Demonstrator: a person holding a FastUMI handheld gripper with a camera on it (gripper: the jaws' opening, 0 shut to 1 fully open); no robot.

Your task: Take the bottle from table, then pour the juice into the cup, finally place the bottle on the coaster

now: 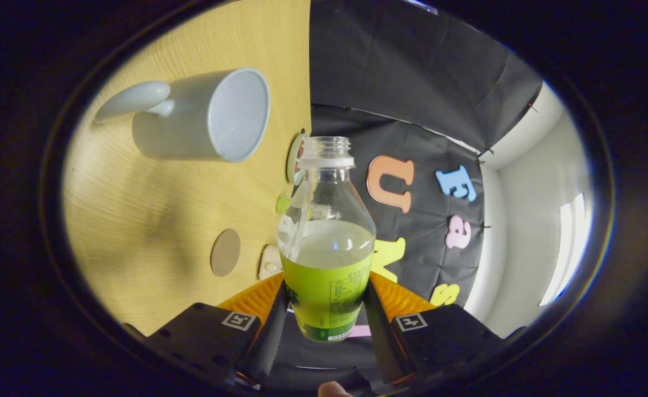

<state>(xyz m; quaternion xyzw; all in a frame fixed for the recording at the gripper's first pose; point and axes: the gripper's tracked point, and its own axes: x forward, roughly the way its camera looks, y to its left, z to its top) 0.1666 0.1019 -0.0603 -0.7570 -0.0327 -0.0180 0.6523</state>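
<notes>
Gripper: the 2 fingers are closed on the bottle, 1 on each side of its labelled lower body, held clear of the table. Bottle uncapped, part-filled. Cup sits beyond the fingers; round coaster lies nearer them.

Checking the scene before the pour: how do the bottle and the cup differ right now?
The bottle is clear with a green label and shows pale liquid inside; the cup is opaque pale grey and looks empty. The bottle is clamped between the gripper fingers, lifted; the cup rests on the wooden table, beyond the fingers. The bottle narrows to a small neck; the cup has a wide mouth and a handle. Both are uncovered.
</notes>
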